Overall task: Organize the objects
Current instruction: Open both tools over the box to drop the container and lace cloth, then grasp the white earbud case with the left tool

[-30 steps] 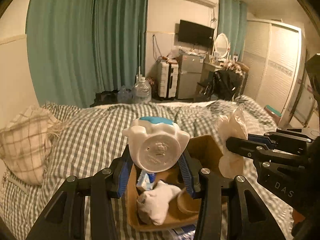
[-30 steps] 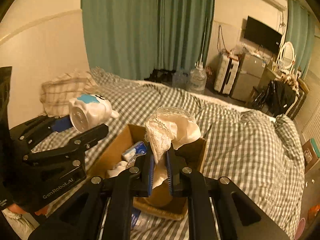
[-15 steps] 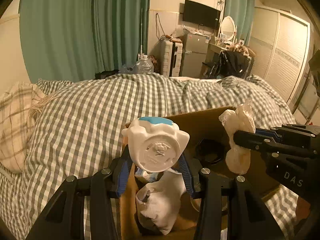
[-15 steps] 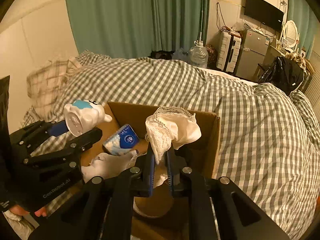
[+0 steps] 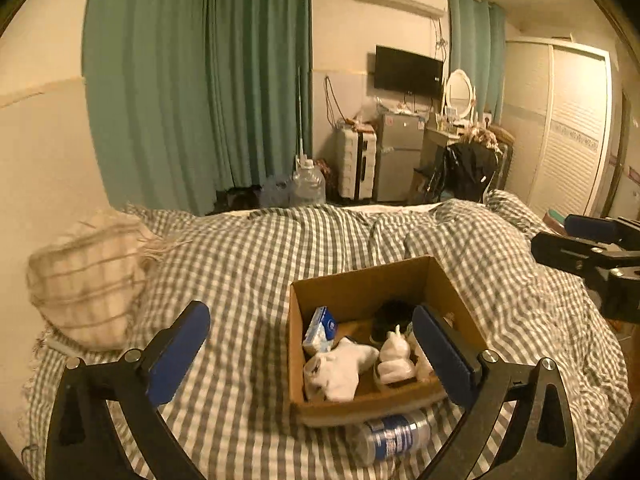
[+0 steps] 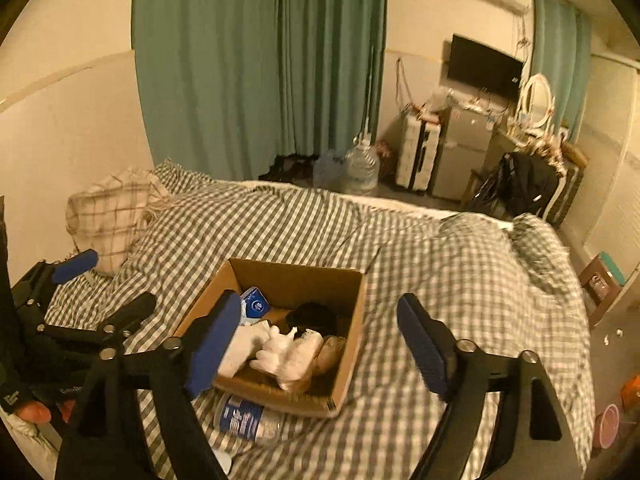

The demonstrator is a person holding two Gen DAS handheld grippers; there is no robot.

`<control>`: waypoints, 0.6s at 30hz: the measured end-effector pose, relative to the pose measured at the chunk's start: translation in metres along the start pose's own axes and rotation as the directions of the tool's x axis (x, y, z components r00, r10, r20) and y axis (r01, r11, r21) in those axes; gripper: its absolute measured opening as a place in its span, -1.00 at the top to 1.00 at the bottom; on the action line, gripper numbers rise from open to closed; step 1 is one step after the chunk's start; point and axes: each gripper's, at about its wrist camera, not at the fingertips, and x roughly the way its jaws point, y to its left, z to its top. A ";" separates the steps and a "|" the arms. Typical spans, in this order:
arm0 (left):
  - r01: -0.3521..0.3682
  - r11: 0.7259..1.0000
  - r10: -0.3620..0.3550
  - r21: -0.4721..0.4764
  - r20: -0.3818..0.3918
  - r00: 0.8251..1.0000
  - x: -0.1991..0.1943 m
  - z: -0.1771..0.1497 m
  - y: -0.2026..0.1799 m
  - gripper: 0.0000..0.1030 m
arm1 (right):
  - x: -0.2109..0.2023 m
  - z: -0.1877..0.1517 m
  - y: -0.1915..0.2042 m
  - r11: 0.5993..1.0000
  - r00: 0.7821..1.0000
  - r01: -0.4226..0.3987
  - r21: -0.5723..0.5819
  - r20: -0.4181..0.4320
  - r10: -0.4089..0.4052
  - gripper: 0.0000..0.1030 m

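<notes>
So the bed (image 5: pixel 256 264) with its green-checked duvet fills most of both views, a plaid pillow (image 5: pixel 86 280) lying at its left side. In the middle of it sits the cardboard box (image 5: pixel 362 280), open-topped (pretty stuffed). Inside: a white sock (image 5: pixel 340 368), a white figurine (image 5: pixel 394 360), a blue-and-white packet (image 5: pixel 320 326) leaning on the left wall, and something black (image 6: pixel 316 314) at the back that I can't identify. A plastic bottle (image 5: pixel 390 438) lies on its side touching the box's near wall. Left claw (image 5: pixel 312 356) is spread wide and holds nothing, right claw (image 6: pixel 320 344) likewise, both hovering above the box.
</notes>
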 end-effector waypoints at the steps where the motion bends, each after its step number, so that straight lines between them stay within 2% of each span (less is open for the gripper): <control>1: -0.002 1.000 0.002 -0.003 0.001 1.000 -0.012 -0.005 0.001 -1.00 | -0.010 -0.004 0.000 1.000 1.000 0.001 -0.001 0.004 -0.001 -0.61; 4: -0.015 1.000 0.015 -0.021 -0.005 1.000 -0.033 -0.021 0.003 -1.00 | -0.035 -0.022 0.005 1.000 1.000 0.022 -0.009 0.008 -0.022 -0.65; 6: -0.017 0.999 0.017 -0.036 -0.006 1.000 -0.043 -0.034 0.005 -1.00 | -0.049 -0.038 0.008 0.999 0.999 0.038 -0.019 0.012 -0.038 -0.78; 9: -0.026 0.998 0.025 -0.058 -0.032 0.999 -0.048 -0.062 0.004 -1.00 | -0.055 -0.069 0.013 0.998 0.998 0.061 -0.015 -0.005 -0.061 -0.84; 13: -0.002 0.999 -0.005 -0.053 -0.119 0.993 -0.030 -0.105 -0.009 -1.00 | -0.035 -0.115 0.022 0.997 0.995 0.075 -0.005 -0.059 -0.075 -0.86; 18: -0.012 1.000 0.018 0.026 -0.235 0.972 0.008 -0.152 -0.033 -1.00 | 0.007 -0.156 0.025 0.997 0.987 0.079 0.015 -0.138 -0.077 -0.86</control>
